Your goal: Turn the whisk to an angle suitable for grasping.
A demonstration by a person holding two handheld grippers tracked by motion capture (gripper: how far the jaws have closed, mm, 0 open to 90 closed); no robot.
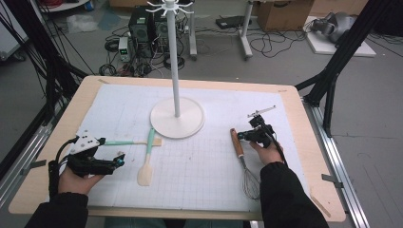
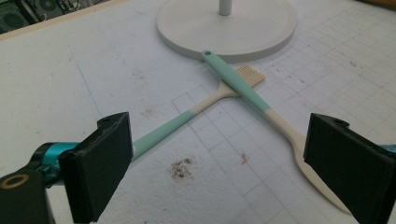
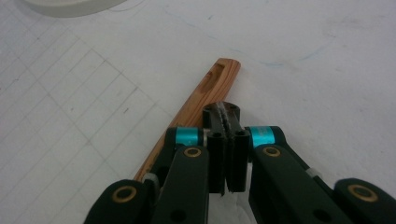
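A: How are the jaws of the right gripper (image 3: 226, 140) set?

B: They are pressed together with nothing between them, just above the wooden handle (image 3: 196, 105) of the whisk (image 1: 244, 164), which lies flat on the table (image 1: 304, 142) at the right, wire head toward the person.

A: And the left gripper (image 2: 224, 168)?

B: Its jaws are spread wide and empty. Beyond them the spatula (image 2: 261, 109) is seen lying crossed over a mint-handled brush (image 2: 196, 114), near the base of the white stand (image 1: 177, 118).

A: How is the whisk likely to handle?

B: It is judged light. The handle is stiff and smooth, so some slipping may be expected; the wires are springy and easily bent. It is best taken across the handle's middle, once the jaws have been opened.
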